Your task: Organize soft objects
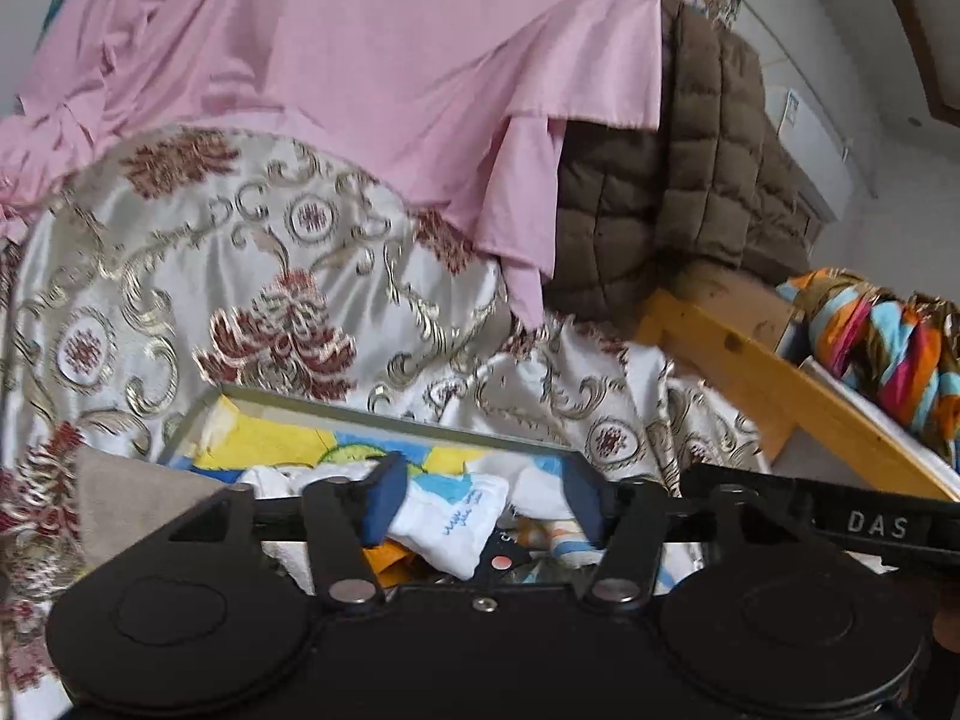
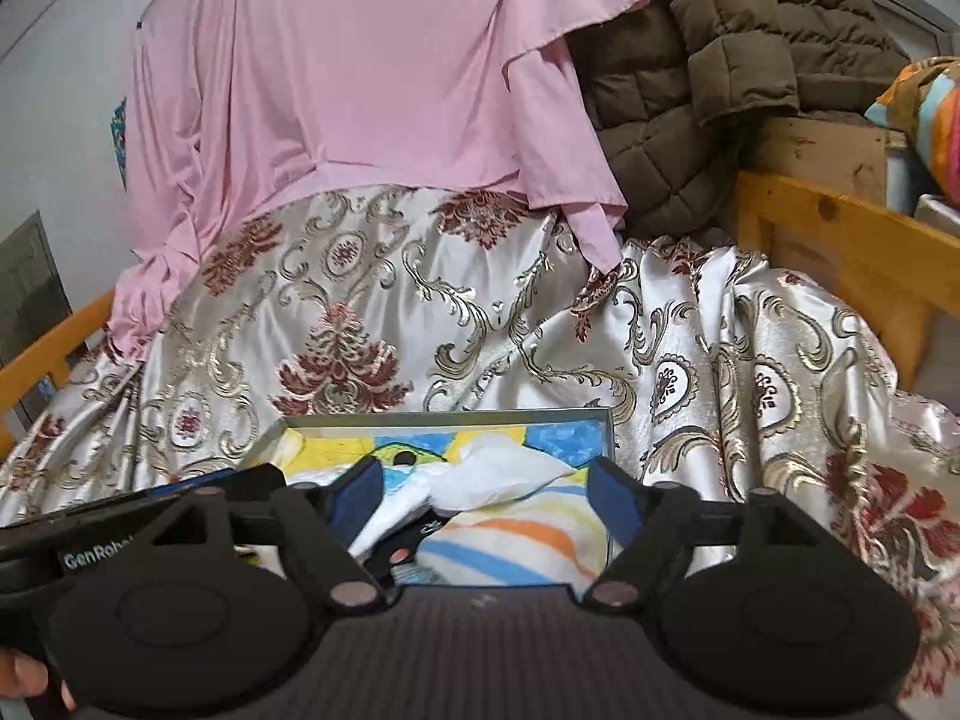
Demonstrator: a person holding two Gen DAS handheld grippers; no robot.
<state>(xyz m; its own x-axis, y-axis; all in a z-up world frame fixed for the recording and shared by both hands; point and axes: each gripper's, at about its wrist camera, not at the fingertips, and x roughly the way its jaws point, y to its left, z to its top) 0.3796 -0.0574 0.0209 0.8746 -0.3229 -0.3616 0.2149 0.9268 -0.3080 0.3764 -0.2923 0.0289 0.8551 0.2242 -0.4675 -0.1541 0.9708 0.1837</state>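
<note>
Both your left gripper (image 1: 480, 507) and right gripper (image 2: 486, 501) gape empty above the box (image 2: 444, 420); next, pick another loose cloth (image 2: 510, 468).

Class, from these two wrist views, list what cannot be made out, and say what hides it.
- Box bottom, both views: socks and a striped cloth cover it.
- Near side of the box, both views: each gripper's body blocks it.
- What the pink cloth drapes over: hidden by the cloth itself.
- Print on the white sock, left view: too small.
</note>
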